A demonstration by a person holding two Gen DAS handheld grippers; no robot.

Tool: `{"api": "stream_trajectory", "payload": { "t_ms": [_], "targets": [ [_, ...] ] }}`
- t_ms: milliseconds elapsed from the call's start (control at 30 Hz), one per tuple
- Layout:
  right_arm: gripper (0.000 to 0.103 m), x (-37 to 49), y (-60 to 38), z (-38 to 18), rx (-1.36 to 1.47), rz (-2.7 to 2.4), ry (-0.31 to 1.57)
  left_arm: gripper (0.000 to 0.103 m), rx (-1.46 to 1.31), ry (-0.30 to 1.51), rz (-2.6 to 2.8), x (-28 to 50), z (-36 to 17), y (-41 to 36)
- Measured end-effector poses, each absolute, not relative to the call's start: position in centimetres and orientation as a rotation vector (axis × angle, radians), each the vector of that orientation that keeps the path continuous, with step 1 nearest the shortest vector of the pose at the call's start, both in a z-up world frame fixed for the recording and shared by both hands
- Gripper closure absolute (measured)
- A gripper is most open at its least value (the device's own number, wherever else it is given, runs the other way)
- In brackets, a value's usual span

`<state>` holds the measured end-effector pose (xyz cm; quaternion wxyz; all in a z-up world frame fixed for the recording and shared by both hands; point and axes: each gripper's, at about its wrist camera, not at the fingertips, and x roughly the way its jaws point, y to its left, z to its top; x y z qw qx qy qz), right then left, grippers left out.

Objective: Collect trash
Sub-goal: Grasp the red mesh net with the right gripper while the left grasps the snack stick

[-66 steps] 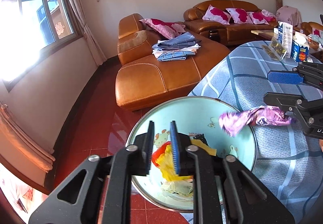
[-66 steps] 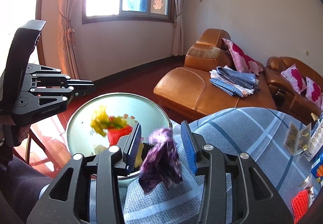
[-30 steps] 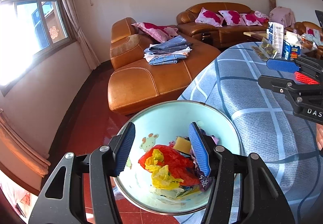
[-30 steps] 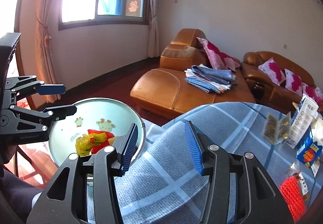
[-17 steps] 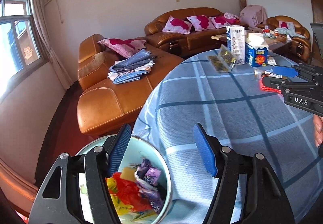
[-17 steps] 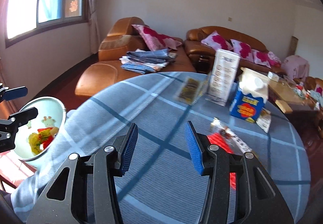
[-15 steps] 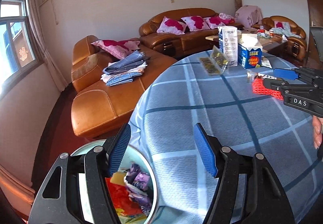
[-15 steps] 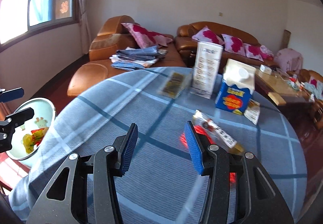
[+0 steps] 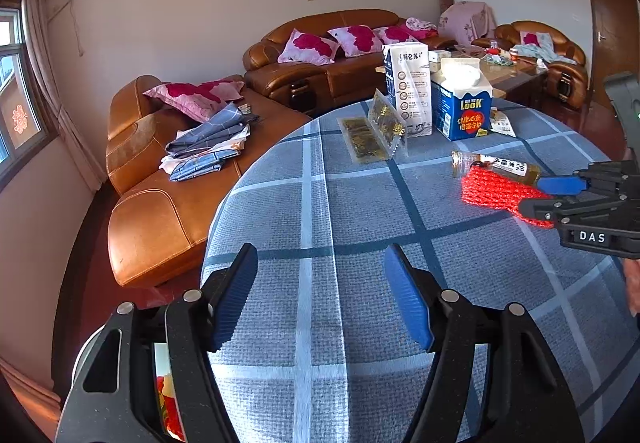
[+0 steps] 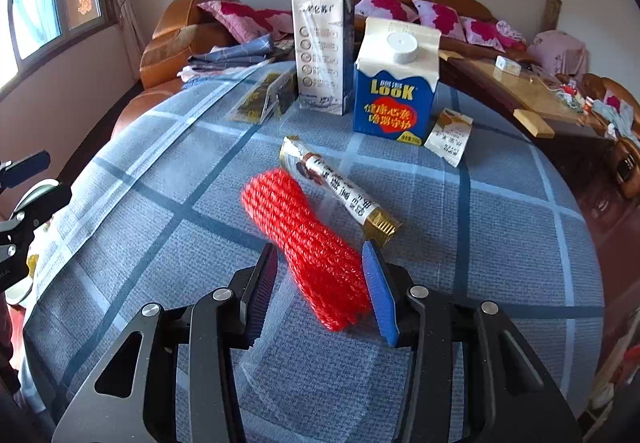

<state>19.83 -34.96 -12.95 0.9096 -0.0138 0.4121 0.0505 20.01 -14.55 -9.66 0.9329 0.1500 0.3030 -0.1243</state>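
A red foam net (image 10: 308, 243) lies on the blue checked tablecloth (image 10: 500, 243). My right gripper (image 10: 322, 295) straddles its near end. The jaws are closing, with a gap still showing on the left side of the net. In the left wrist view the same net (image 9: 492, 191) sits at the right gripper's (image 9: 546, 197) tips. My left gripper (image 9: 320, 299) hovers open over bare cloth, nothing between its fingers. The trash bowl (image 9: 164, 395) peeks out at lower left, behind the left finger, with red and yellow wrappers inside.
A gold-ended stick wrapper (image 10: 340, 191) lies just behind the net. Further back stand a blue LOOK carton (image 10: 394, 99), a white carton (image 10: 322, 55), clear packets (image 10: 264, 99) and a small sachet (image 10: 448, 135). Orange sofas (image 9: 160, 211) lie beyond the table's rounded edge.
Both grippers swung away from the bowl and over the table. The right one came down around the red net and its jaws narrowed. The bowl slid to the left view's lower left corner.
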Motion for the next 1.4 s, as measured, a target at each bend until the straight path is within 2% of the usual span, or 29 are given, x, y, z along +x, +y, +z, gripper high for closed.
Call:
{"api": "stream_trajectory", "payload": {
  "t_ms": [33,67,167,233,500,600,900,1200,1300,1367,1400],
  "targets": [
    [0.065,20.0,-34.8,-13.2,-0.033,0.115,0.864,0.035,0.309,0.617,-0.258,20.0,-9.6,-14.7],
    [0.074,20.1,-34.7,-13.3,-0.037,0.126,0.874,0.034,0.308,0.615,-0.26,20.0,-9.5,-14.7],
    [0.083,19.9,-33.8,-13.5,-0.069,0.156,0.887,0.034,0.301,0.61,-0.267,20.2,-9.2,-14.9],
    [0.086,19.4,-33.2,-13.3,-0.099,0.161,0.873,0.034,0.298,0.608,-0.27,20.4,-9.0,-15.3],
    [0.086,17.7,-35.3,-9.7,-0.021,0.071,0.701,0.034,0.304,0.598,-0.32,21.9,-8.3,-19.5],
    [0.086,17.8,-37.8,-8.8,-0.005,-0.034,0.659,0.025,0.286,0.6,-0.337,22.8,-8.1,-21.6],
    [0.085,19.4,-43.6,-10.1,0.044,-0.215,0.669,0.023,0.226,0.675,-0.382,25.7,-9.2,-29.6],
    [0.083,19.0,-45.9,-11.0,0.087,-0.266,0.673,0.024,0.239,0.774,-0.397,27.0,-12.0,-34.0],
    [0.083,19.1,-45.8,-11.2,0.093,-0.253,0.685,0.027,0.239,0.807,-0.417,27.3,-13.0,-34.4],
    [0.082,19.3,-45.7,-11.3,0.098,-0.244,0.692,0.05,0.235,0.84,-0.444,27.6,-13.7,-34.6],
    [0.082,19.4,-45.7,-11.3,0.101,-0.238,0.696,0.055,0.223,0.86,-0.461,27.7,-14.0,-34.5]
  ]
}}
